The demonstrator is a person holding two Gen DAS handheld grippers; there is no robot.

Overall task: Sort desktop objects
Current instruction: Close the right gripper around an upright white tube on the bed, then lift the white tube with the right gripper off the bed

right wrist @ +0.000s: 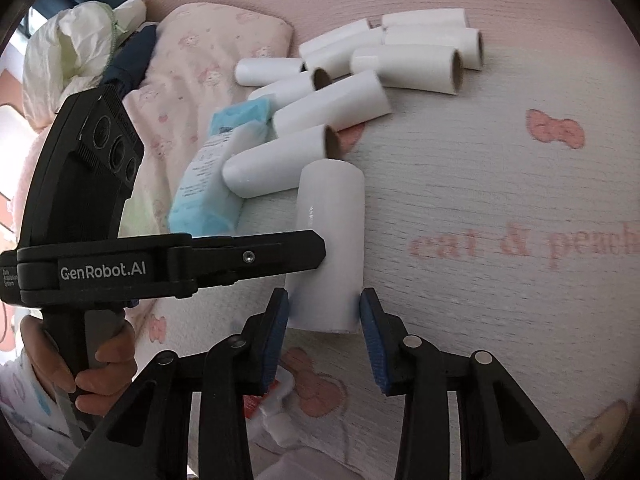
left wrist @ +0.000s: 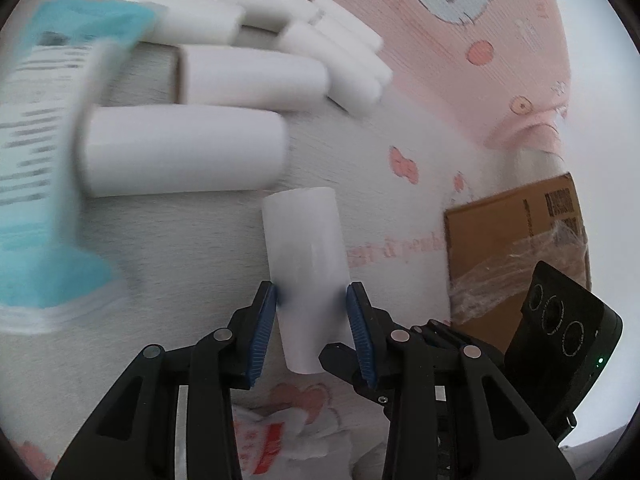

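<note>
A white paper roll (left wrist: 304, 240) lies on the pink and white cat-print cloth (left wrist: 400, 128), apart from a pile of several similar rolls (left wrist: 240, 40). My left gripper (left wrist: 312, 296) is shut on this roll, blue pads pressed to both sides. In the right wrist view the same roll (right wrist: 332, 216) runs away from me. The left gripper (right wrist: 316, 252) clamps its middle from the left, and my right gripper (right wrist: 323, 300) is shut on its near end. The pile (right wrist: 360, 68) lies behind.
A blue and white packet (right wrist: 216, 184) lies left of the pile, against one roll. A cardboard box (left wrist: 512, 240) stands at the right, behind the right gripper's black body (left wrist: 560, 320). A pink pillow (right wrist: 208, 48) and plastic bag (right wrist: 72, 40) lie far left. A hand (right wrist: 100, 372) holds the left gripper's handle.
</note>
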